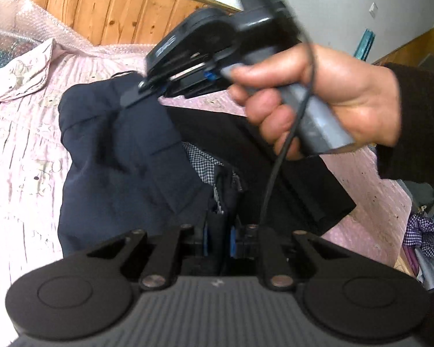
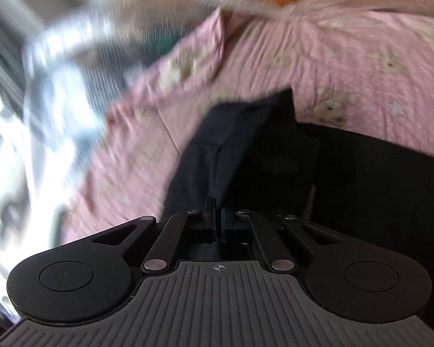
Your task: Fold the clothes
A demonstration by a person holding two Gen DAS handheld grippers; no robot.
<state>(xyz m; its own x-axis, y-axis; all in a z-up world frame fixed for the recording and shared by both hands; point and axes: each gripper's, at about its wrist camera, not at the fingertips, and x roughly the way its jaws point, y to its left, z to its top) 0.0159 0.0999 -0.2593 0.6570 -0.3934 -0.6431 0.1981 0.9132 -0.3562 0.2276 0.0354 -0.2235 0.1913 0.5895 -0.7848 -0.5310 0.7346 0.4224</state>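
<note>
- At nine o'clock in my left wrist view the pink bedspread [image 1: 23, 144] covers the bed, with the wooden headboard [image 1: 101, 8] up at eleven.
- The dark navy garment [image 1: 115, 156] lies rumpled on that bedspread from centre toward eight o'clock, part of it lifted into a hanging fold. It looks thin, limp and light, so I judge it will sag and slide wherever it isn't held.
- My left gripper [image 1: 218, 225], at six o'clock, has its blue-padded fingers drawn close on a bunch of dark cloth with checked lining [image 1: 205, 162] showing just above; it is pinching the garment's near edge.
- At twelve to one o'clock my right gripper [image 1: 136, 95], held by the person's hand [image 1: 318, 98], has its tips pressed together on the raised corner of the garment.
- The right wrist view is blurred, yet it shows the same: right gripper [image 2: 218, 217] fingers nearly touching with navy cloth [image 2: 231, 144] caught between them.
- I would take such fabric at seams, hems or corners, where doubled cloth gives a firmer bite and the panel hangs straight.
- At three o'clock a darker flat panel [image 1: 303, 190] of clothing reaches toward the bed's edge; I can't tell if it is the same piece.
</note>
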